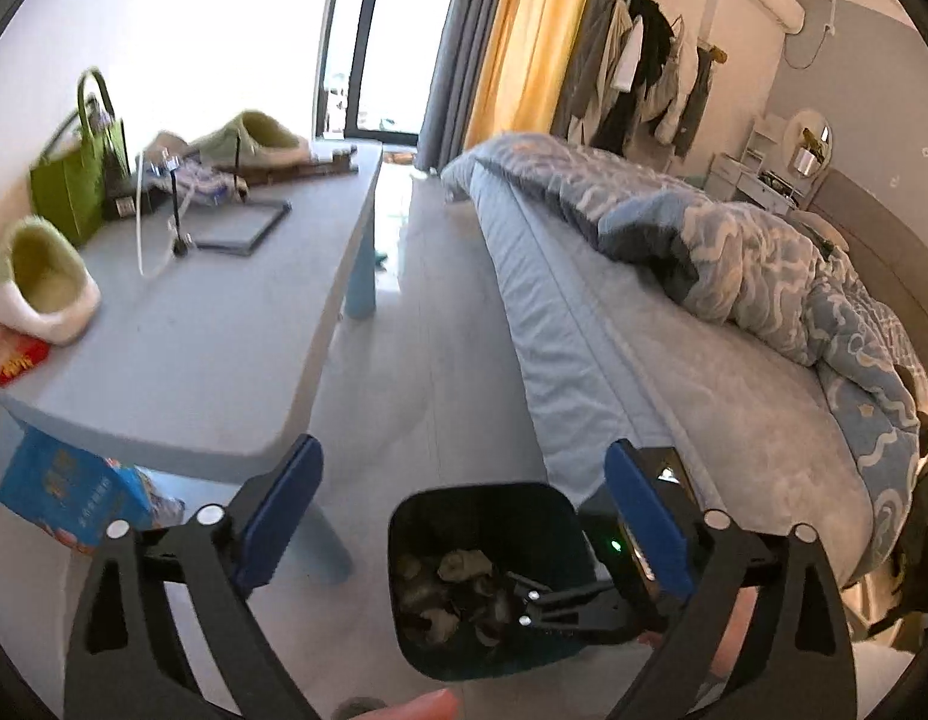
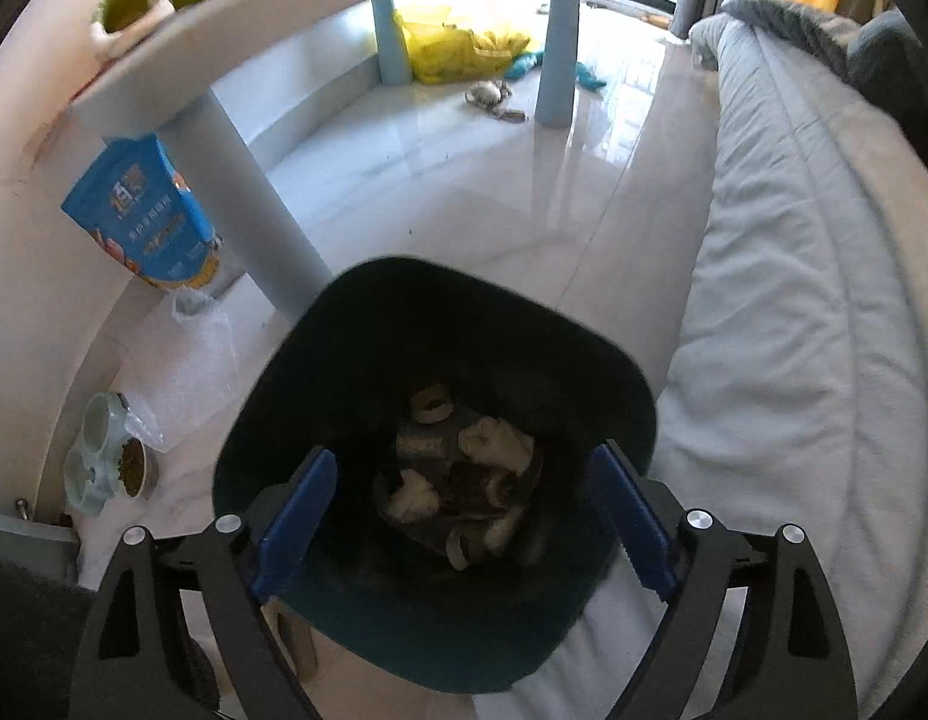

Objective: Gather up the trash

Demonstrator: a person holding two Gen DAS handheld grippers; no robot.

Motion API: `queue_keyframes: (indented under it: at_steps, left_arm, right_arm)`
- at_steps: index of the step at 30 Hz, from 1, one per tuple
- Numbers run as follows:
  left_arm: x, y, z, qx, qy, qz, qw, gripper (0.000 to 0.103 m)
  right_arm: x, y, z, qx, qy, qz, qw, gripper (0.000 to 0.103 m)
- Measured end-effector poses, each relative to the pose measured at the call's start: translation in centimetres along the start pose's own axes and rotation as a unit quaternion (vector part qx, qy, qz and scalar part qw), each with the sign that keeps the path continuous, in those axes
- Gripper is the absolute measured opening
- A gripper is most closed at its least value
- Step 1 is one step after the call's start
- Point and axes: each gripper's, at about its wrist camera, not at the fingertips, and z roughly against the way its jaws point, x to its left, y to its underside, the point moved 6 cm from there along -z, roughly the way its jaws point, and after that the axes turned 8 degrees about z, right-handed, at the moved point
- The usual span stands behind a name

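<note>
A dark bin [image 2: 320,384] stands on the floor between the table and the bed, holding crumpled paper and cardboard rolls [image 2: 464,468]. My right gripper [image 2: 464,516] hangs open and empty right above its mouth. In the left wrist view the bin [image 1: 416,540] is low in the middle, with the right gripper's black linkage [image 1: 560,606] reaching over it. My left gripper [image 1: 458,510] is open and empty, higher up, looking across the room. A red wrapper [image 1: 20,360] lies on the table's near left edge.
A light blue table [image 1: 224,348] holds slippers [image 1: 44,288], a green bag [image 1: 74,180], a tablet [image 1: 242,228] and cables. The bed [image 1: 674,360] is to the right. A blue pet food bag [image 2: 146,216], plastic wrap [image 2: 182,360] and a feeding bowl [image 2: 116,462] sit left of the bin. A yellow bag [image 2: 452,48] lies under the table.
</note>
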Motion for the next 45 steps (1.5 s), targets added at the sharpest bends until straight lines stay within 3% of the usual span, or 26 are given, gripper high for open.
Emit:
queue_keyframes:
  at_steps: [5,10,12,20,28,36,40,45]
  left_arm:
    - [-2.2,-0.7,1.3,-0.031,-0.013,-0.031,0.999,0.099]
    - [-4.3,-1.2,2.9,-0.063,0.005,-0.033,0.9975,0.1]
    - [-5.0,-0.6,3.5,-0.064,0.012,-0.03,0.9975,0.1]
    - [-6.0,2.0,4.7,-0.064,-0.03,-0.02,0.9973,0.1]
    - [-8.3,3.5,8.0,-0.11,-0.029,-0.024,0.9932,0.1]
    - [-10.9,6.1,10.2,-0.128,-0.024,-0.048,0.9903,0.1]
    - [-11.5,7.9,10.8,-0.123,-0.02,-0.056,0.9906,0.1]
    - [-11.1,9.2,11.4,-0.12,-0.02,-0.049,0.9914,0.1]
  right_arm:
    - [-0.9,-0.6,4.7,-0.058,0.003,-0.01,0.998,0.09]
    - [-2.7,-0.2,10.9,-0.13,0.024,-0.032,0.991,0.093]
    - [-3.8,0.8,14.0,-0.165,0.036,-0.048,0.984,0.095]
    - [-8.5,5.3,24.1,-0.255,0.134,-0.079,0.954,0.1]
    - [-11.7,11.9,32.6,-0.297,0.224,-0.116,0.921,0.1]
    - [-11.9,19.9,39.5,-0.319,0.267,-0.151,0.897,0.1]
    - [-11.6,23.8,41.3,-0.337,0.262,-0.188,0.885,0.1]
    - [-10.3,25.9,41.4,-0.322,0.282,-0.167,0.888,0.1]
